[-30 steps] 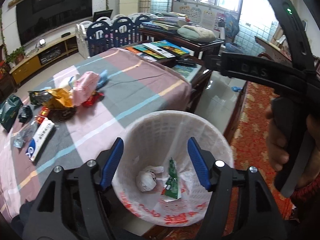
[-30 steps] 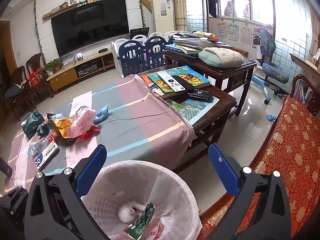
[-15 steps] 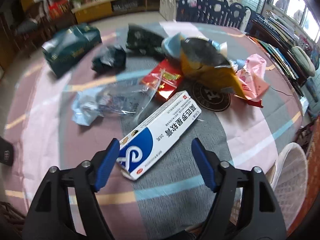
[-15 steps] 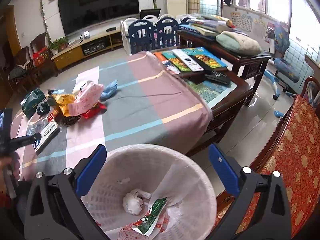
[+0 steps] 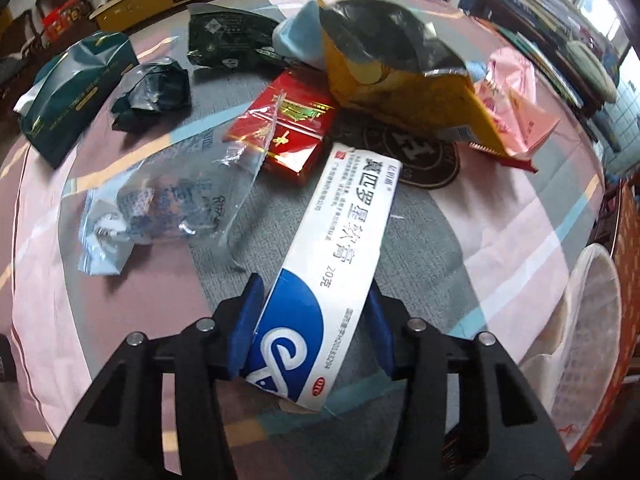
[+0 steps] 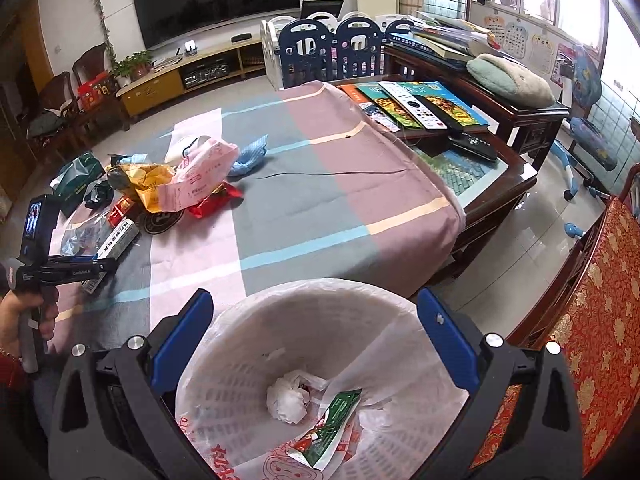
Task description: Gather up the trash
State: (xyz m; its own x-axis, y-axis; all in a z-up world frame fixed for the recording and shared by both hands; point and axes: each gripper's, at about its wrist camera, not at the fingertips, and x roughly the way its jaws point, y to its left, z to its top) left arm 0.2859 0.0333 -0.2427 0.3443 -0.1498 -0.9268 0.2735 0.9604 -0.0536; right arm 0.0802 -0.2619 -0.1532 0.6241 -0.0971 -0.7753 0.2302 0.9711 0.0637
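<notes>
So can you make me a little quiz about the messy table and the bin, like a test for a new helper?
1. True or false: the white and blue box lies between the fingers of the left gripper.
2. What is inside the white bin under the right gripper?
A. a remote control
B. a crumpled tissue and a green wrapper
C. nothing
3. Fill in: the red packet lies partly under a clear ____ bag.

Key
1. True; the jaws are closing around it.
2. B
3. plastic
</notes>
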